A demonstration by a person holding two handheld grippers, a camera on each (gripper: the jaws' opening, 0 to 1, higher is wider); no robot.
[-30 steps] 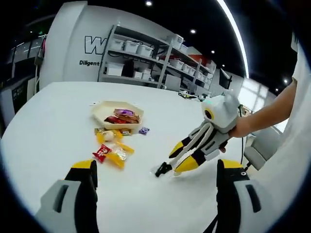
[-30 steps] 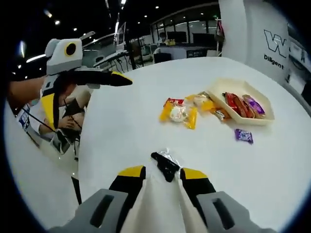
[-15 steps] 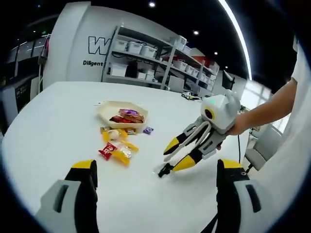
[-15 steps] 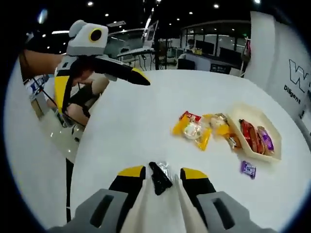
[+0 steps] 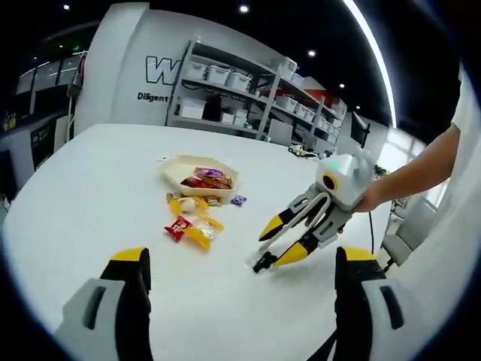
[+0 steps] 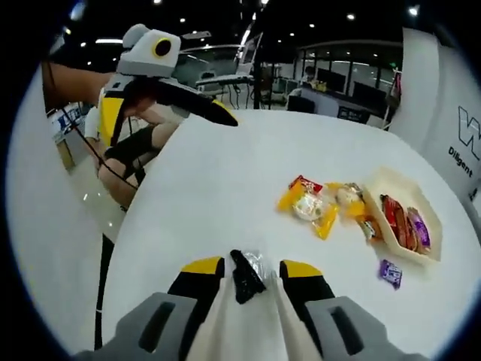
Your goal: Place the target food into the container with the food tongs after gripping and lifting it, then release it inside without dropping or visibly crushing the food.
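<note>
The black-wrapped candy point(image 6: 246, 272) lies on the white table point(image 6: 210, 188) between my right claw's point(image 6: 252, 271) parted jaws, near me. The beige tray point(image 6: 402, 197) sits far right, loose sweets point(image 6: 312, 207) beside it. My left claw point(image 5: 240, 263) hangs wide apart.

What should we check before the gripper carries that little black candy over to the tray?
1. Black candy sits between the right hand-held gripper tips: ok.
2. Firm grip on it: cannot tell; the jaws look apart.
3. Candy lifted off the white table: cannot tell.
4. Tray has room: ok, it holds a few wrapped snacks.
5. Path to the tray: not ok straight across, yellow snack pile lies there, so lift over.
6. Left hand-held gripper out of the way: ok.
</note>
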